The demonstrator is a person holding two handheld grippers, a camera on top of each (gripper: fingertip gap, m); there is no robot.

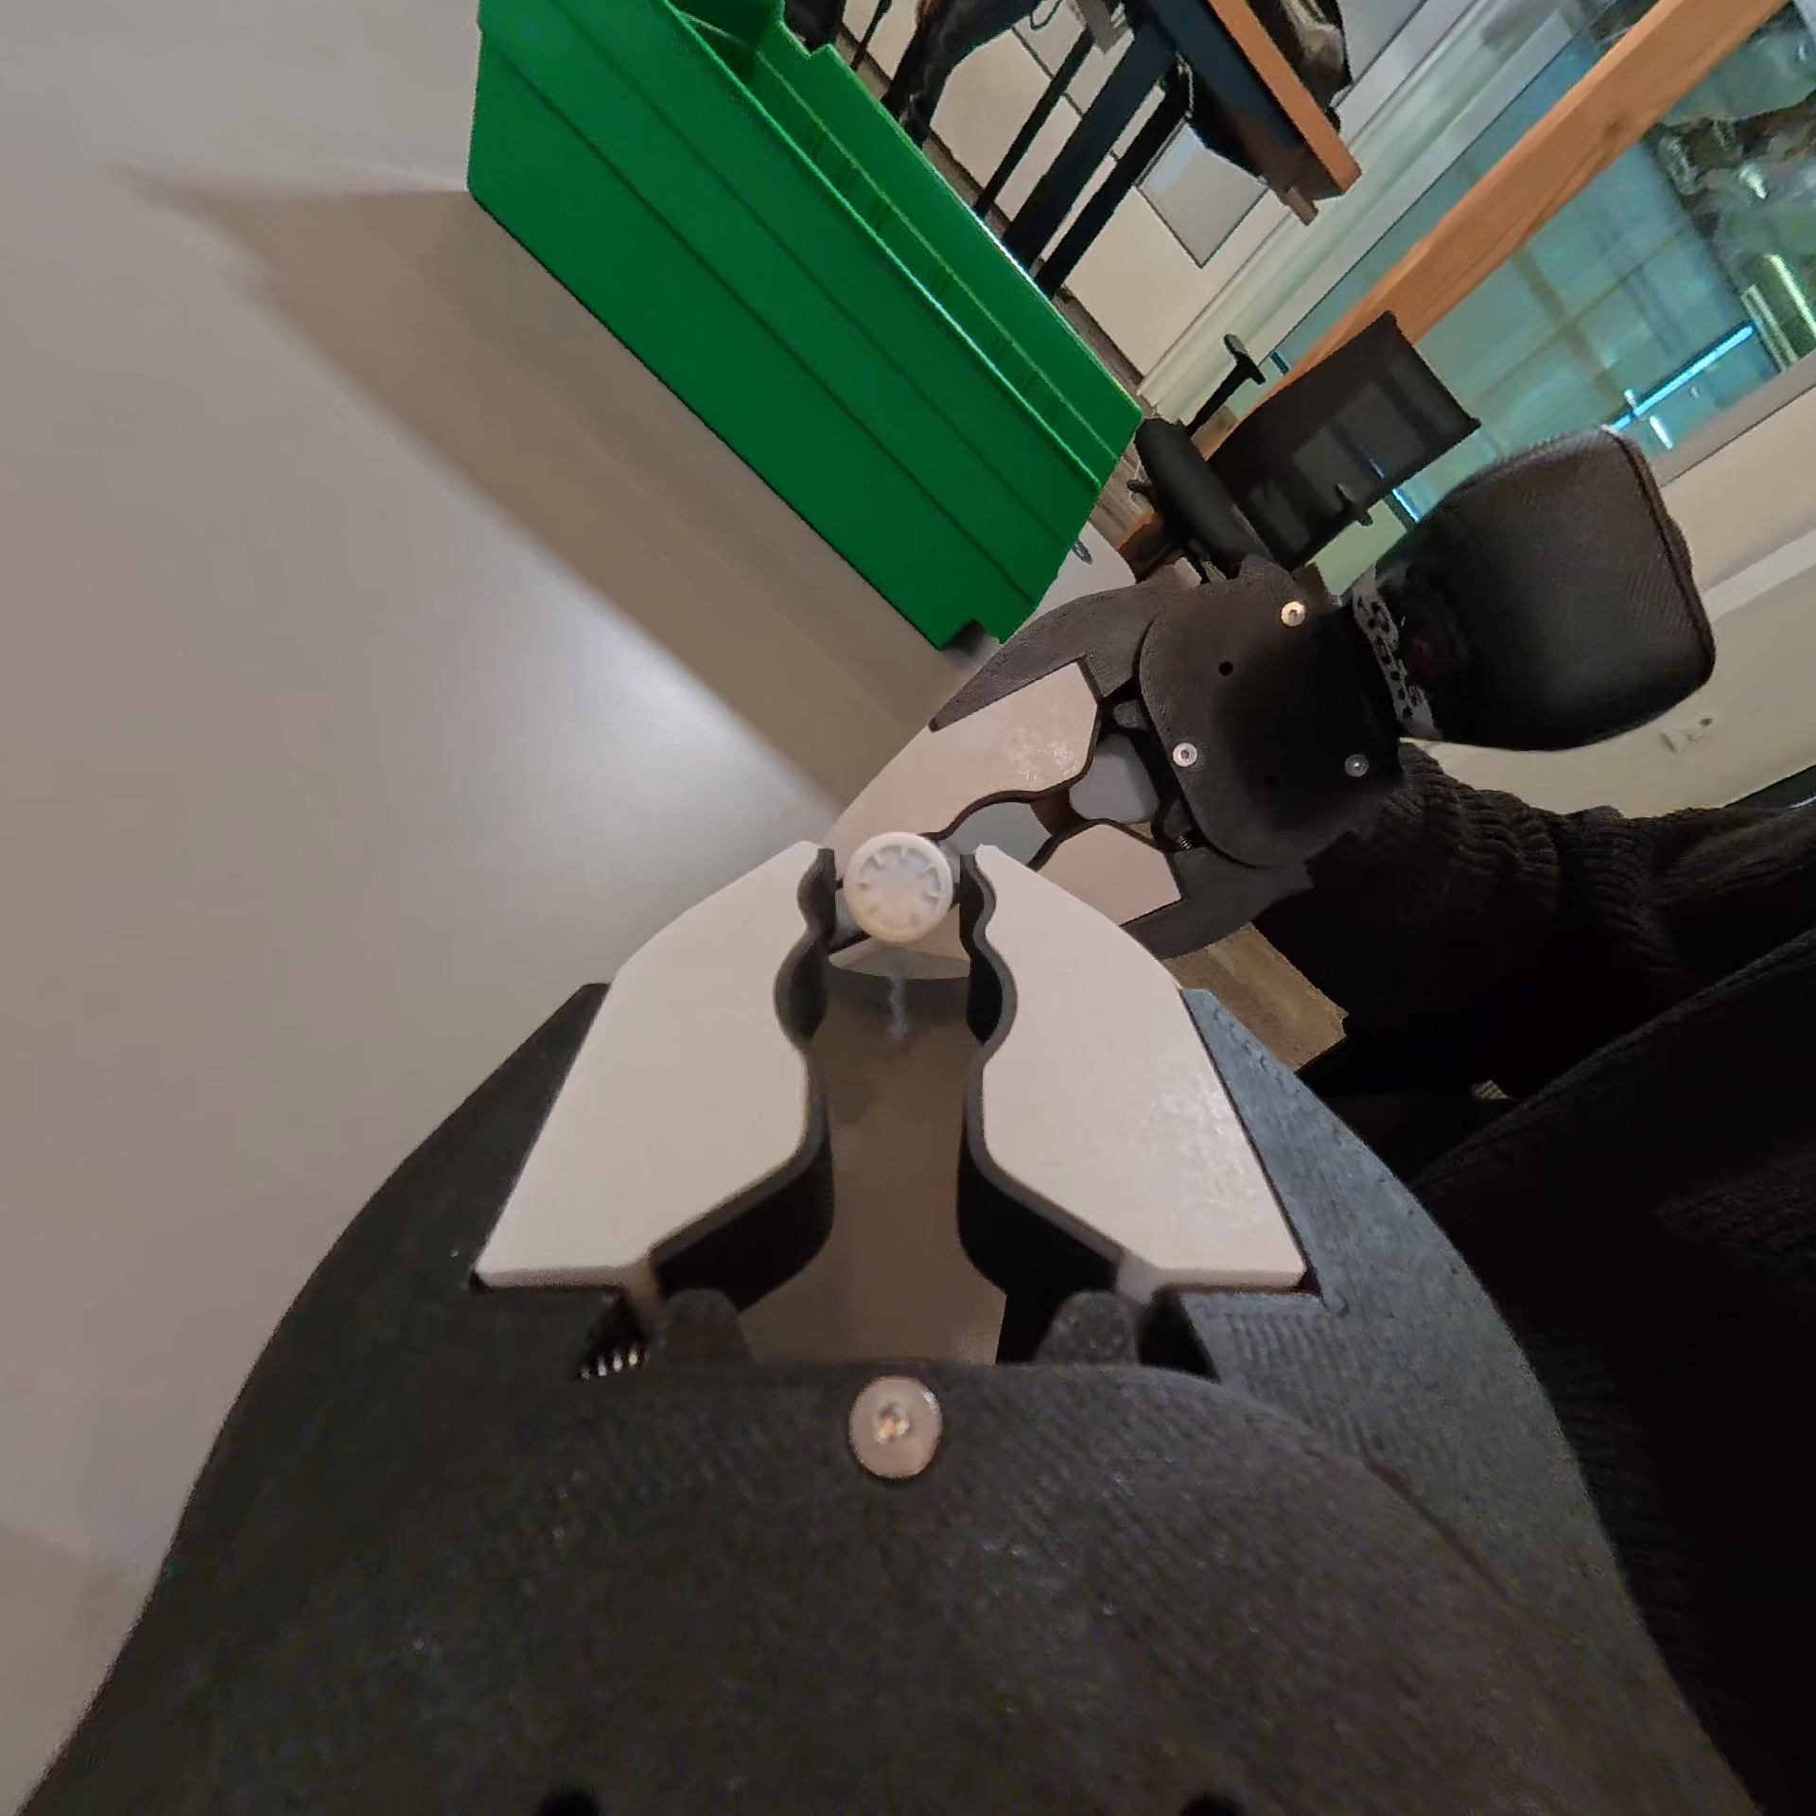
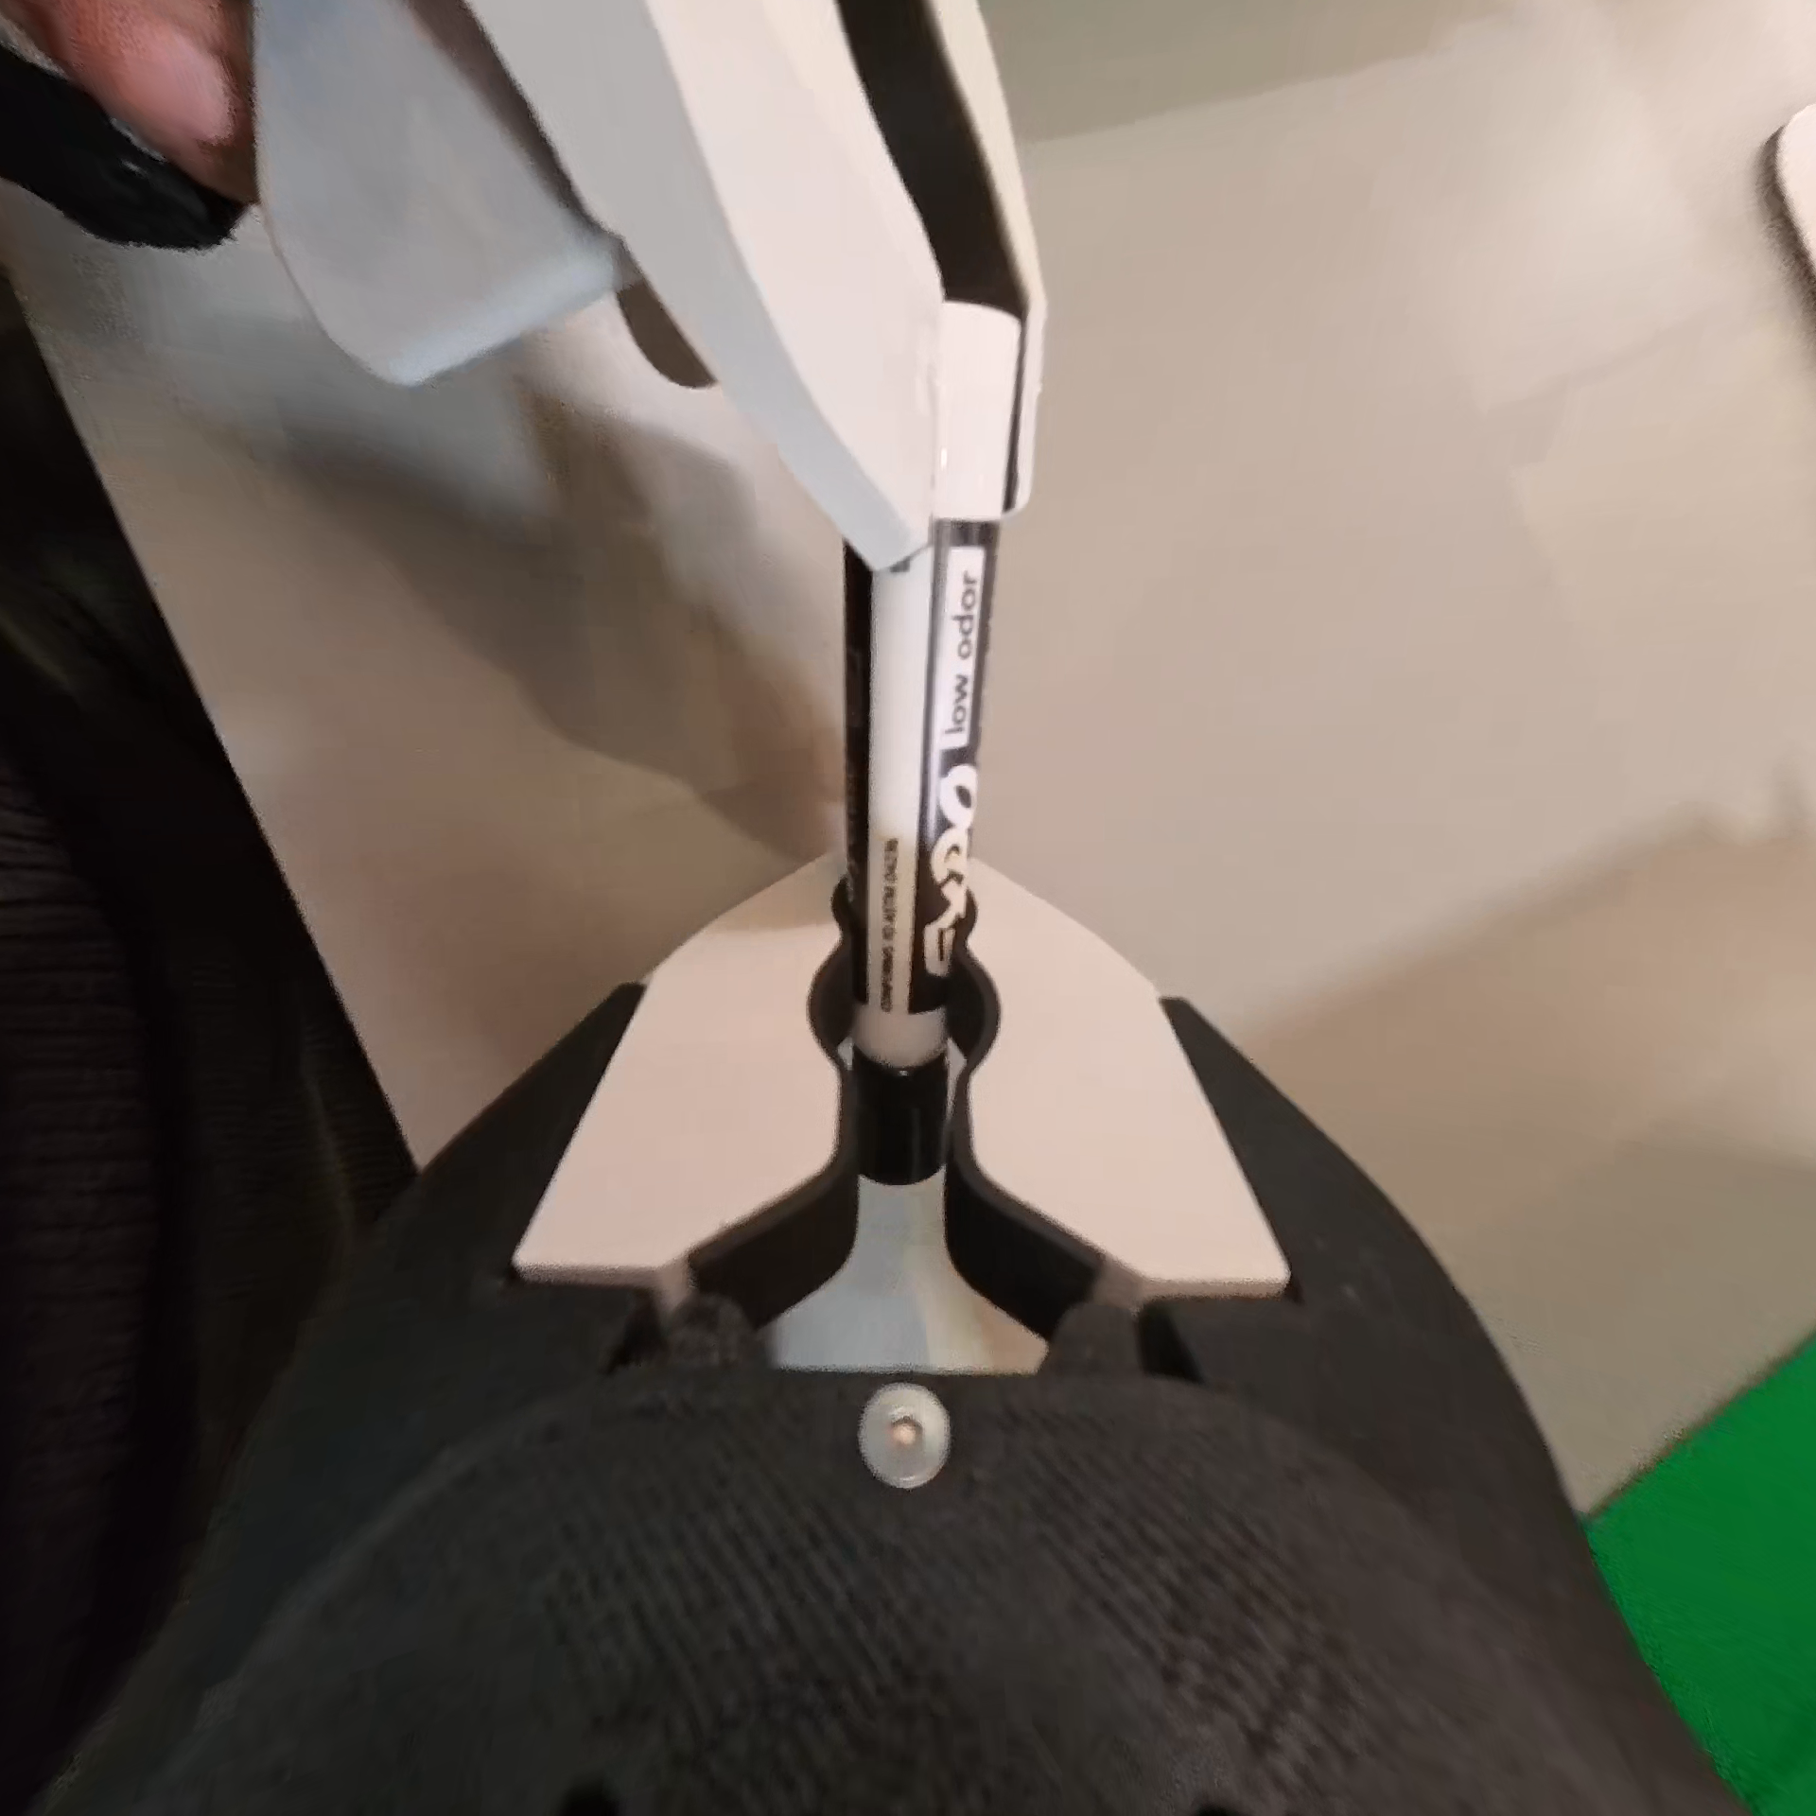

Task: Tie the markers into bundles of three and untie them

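Note:
A whiteboard marker (image 2: 914, 747) with a white barrel and a black label is held between both grippers above the white table (image 1: 295, 688). My left gripper (image 1: 896, 884) is shut on the marker's round white rear end (image 1: 896, 889). It shows at the top of the right wrist view (image 2: 968, 511), clamped on the far end of the barrel. My right gripper (image 2: 909, 904) is shut on the barrel near its black end piece (image 2: 899, 1120), which lies between the fingers. In the left wrist view the right gripper (image 1: 958, 840) comes in from the right, tip to tip with the left one.
Stacked green plastic bins (image 1: 786, 324) stand at the table's far side, and a green patch (image 2: 1710, 1621) shows in the right wrist view. Behind are a black office chair (image 1: 1327, 462) and wooden desks (image 1: 1533, 197). A black sleeve (image 1: 1572, 983) holds the right gripper. Some 7 cm of space lies between my two pairs of fingers.

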